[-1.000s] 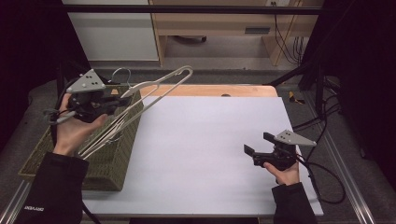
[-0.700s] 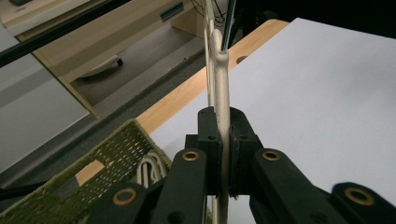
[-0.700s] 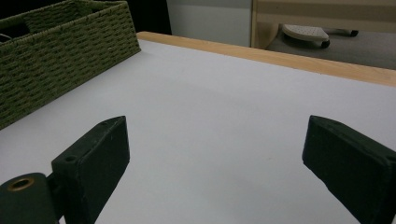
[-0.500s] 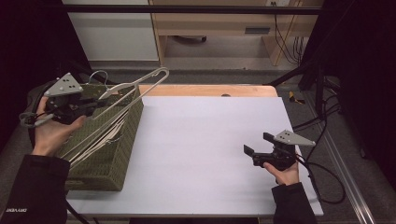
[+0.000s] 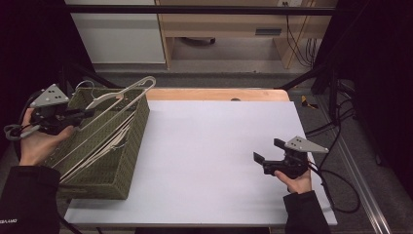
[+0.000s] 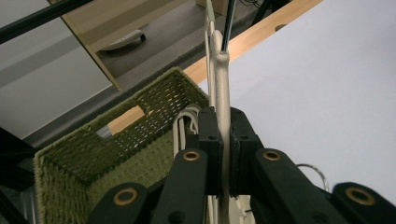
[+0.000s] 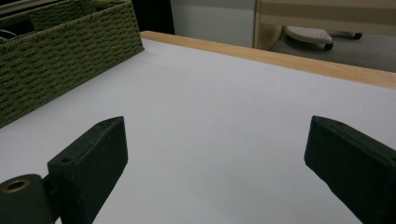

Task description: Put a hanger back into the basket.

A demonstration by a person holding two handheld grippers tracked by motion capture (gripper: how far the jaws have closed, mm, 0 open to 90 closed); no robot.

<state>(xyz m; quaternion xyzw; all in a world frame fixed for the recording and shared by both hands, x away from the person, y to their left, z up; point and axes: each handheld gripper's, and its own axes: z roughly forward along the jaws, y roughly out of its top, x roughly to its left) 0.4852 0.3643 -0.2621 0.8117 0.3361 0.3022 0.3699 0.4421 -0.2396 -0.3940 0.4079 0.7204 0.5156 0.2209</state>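
Jaws of the left gripper (image 6: 224,140): clamped on the flat cream shoulder of a clothes hanger (image 5: 122,93), pads pressing either side of it. Jaws of the right gripper (image 7: 219,172): spread wide, nothing between them.

Hanger: cream, long and slim, lifted at a slant above the woven basket (image 5: 131,141), its far end raised past the basket's back corner. Held by the shoulder, probably so that the long body swings free of the rim and of the hangers below.

Basket: olive wicker, rectangular, at the left edge of the surface (image 5: 214,146); more cream hangers (image 5: 104,148) lie lengthwise inside, likely stock to be taken out one at a time.

Right gripper in the high view (image 5: 265,158): low over the bare white surface at the right, well apart from the basket, apparently waiting to receive.

Beyond: wooden edge strip (image 5: 214,94), shelving, cables.
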